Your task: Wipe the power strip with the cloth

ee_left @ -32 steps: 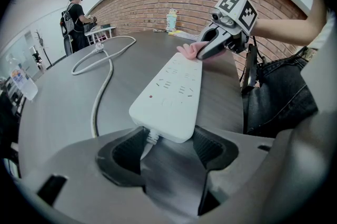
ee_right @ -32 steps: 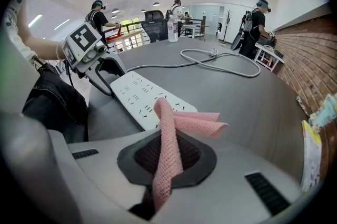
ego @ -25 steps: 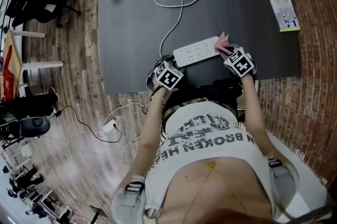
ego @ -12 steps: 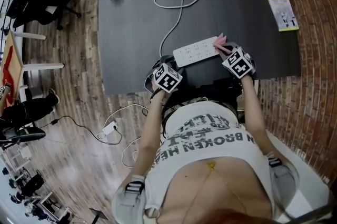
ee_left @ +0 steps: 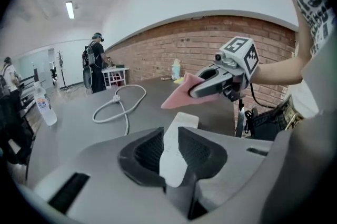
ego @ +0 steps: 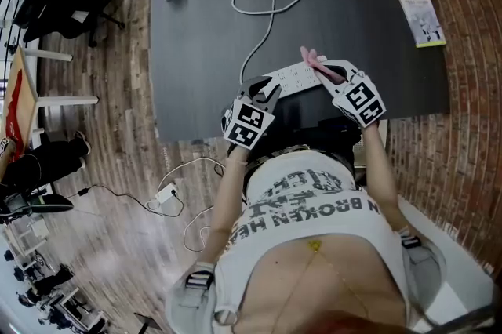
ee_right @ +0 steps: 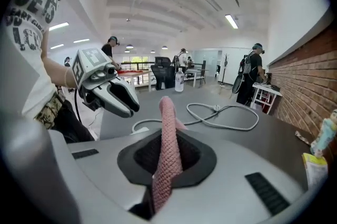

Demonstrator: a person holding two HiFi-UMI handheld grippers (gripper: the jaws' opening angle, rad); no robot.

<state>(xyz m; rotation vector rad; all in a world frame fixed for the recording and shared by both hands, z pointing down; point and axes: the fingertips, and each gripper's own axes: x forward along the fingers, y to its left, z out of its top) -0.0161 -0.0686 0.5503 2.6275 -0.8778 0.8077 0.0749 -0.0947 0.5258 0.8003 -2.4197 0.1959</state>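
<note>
While your left gripper (ee_left: 171,136) closes its jaws on the power strip (ee_left: 175,157), whose end fills their gap, your right gripper (ee_right: 168,139) clamps the pink cloth (ee_right: 167,112) upright between its jaws.

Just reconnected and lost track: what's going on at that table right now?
A person works at a dark table with tongs in each hand. The left tongs are closing on one end of the white power strip, which sits between their pads. The right tongs pinch a pink cloth by the strip's other end; whether it touches yet is unclear.
</note>
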